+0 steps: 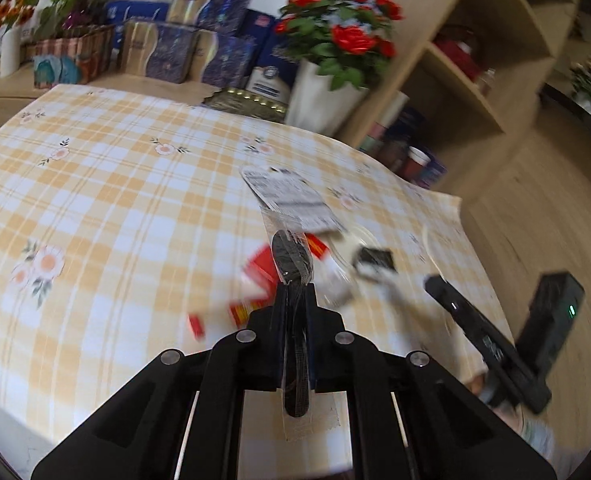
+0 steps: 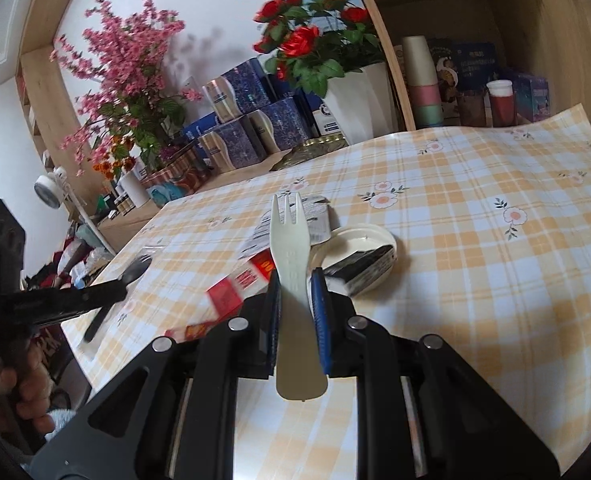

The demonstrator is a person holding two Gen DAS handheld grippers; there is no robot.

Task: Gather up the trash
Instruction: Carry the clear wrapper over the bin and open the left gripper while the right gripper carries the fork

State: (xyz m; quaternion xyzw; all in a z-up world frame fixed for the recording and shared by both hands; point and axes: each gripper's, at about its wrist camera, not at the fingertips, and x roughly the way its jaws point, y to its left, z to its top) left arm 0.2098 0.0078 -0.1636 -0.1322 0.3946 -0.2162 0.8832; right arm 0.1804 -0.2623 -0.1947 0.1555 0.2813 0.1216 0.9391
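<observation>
While both grippers hold cutlery above the worktop [image 2: 475,200], collecting is mid-way.
Worktop litter: red carton [image 2: 235,292], white lid [image 2: 359,240] with black packet [image 2: 359,270], label [image 1: 291,196]. Left gripper [image 1: 295,292] pinches wrapped black spoon [image 1: 291,258]; right gripper [image 2: 295,280] pinches white fork [image 2: 291,248]. No bin is visible; next, I judge, carry both off to one. Only the right view shows the fork.

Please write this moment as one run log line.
left hand-held gripper: shut on wrapped black spoon | right hand-held gripper: shut on white fork | red box: on table
</observation>
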